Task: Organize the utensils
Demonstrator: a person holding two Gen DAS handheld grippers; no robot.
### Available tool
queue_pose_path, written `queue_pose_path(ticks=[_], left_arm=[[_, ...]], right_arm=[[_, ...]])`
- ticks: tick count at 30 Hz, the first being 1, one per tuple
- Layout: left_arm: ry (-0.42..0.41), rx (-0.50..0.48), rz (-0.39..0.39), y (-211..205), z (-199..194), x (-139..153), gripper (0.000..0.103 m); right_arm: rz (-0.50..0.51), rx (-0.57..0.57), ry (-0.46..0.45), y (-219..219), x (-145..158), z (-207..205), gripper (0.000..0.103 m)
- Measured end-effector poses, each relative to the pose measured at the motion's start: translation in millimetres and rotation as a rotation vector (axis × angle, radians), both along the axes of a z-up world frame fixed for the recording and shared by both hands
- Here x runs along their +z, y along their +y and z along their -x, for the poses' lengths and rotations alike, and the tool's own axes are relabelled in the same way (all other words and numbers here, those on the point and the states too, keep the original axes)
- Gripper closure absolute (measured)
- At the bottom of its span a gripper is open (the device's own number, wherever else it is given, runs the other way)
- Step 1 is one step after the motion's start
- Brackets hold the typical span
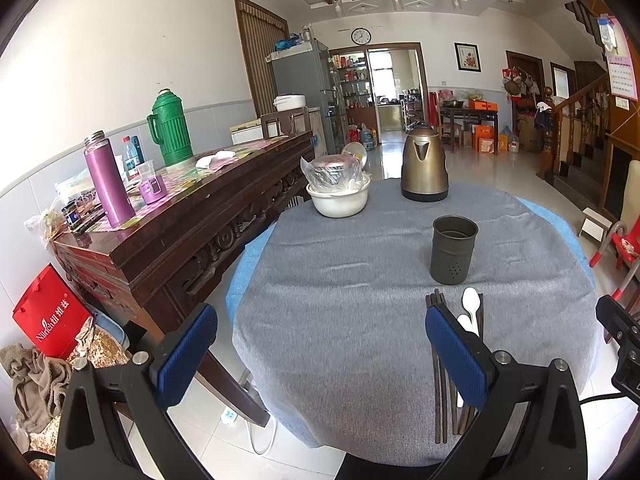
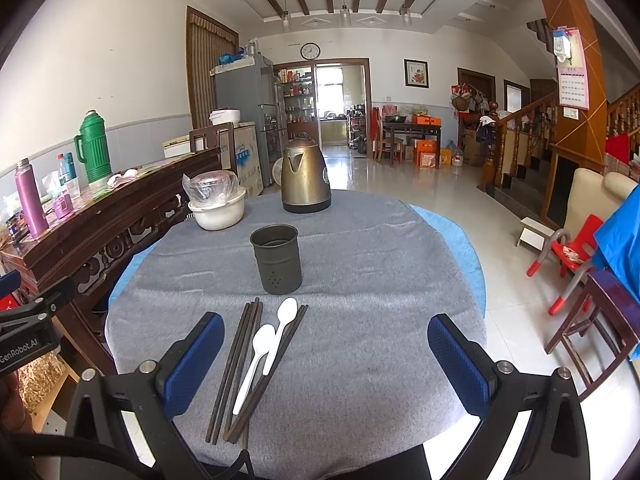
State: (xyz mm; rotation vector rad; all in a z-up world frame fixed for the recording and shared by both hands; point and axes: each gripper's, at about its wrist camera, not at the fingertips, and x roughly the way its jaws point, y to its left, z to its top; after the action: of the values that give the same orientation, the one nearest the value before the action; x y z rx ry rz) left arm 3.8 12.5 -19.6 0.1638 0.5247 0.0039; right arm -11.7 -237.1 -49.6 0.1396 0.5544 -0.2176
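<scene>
A dark metal utensil cup (image 2: pixel 276 258) stands upright and empty on the grey tablecloth; it also shows in the left wrist view (image 1: pixel 454 250). In front of it lie several dark chopsticks (image 2: pixel 234 372) and two white plastic spoons (image 2: pixel 256 354), (image 2: pixel 282 326). In the left wrist view the chopsticks (image 1: pixel 440 400) and a spoon (image 1: pixel 471 306) lie partly behind my right-hand finger. My left gripper (image 1: pixel 320 356) is open and empty above the table's near edge. My right gripper (image 2: pixel 326 364) is open and empty, just right of the utensils.
A brass kettle (image 2: pixel 306 178) and a white bowl with a bagged pot (image 2: pixel 216 204) stand at the table's far side. A wooden sideboard (image 1: pixel 180 216) with flasks is to the left. A red child's chair (image 2: pixel 572 252) and a wooden chair (image 2: pixel 592 320) are to the right.
</scene>
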Motion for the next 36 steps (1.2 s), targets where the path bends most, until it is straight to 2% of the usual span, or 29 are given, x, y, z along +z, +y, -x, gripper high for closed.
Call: queue_pose_path(ticks=[22,30,32,36], left_arm=[[0.027,0.004,0.002,1.1,-7.1,-5.7,0.0],[0.085,-0.009,0.009,-4.3,-21.5,-20.1,0.0],[0.132,-0.037,0.034,-4.5,-29.3,-28.5,0.0],[0.249,-0.088,0.101,-4.1,-50.2,-52.6,0.0]], right_arm=[[-0.025,0.007,0.03,-2.6,-8.8,-11.2,0.0],[-0.053,0.02,0.057,-10.2,-16.8,-29.8,0.001],[-0.066,0.042,0.06,-15.6,-20.8,-41.0,0.005],[-0.127,0.123,0.115,-25.7,-35.8,-75.1,0.034]])
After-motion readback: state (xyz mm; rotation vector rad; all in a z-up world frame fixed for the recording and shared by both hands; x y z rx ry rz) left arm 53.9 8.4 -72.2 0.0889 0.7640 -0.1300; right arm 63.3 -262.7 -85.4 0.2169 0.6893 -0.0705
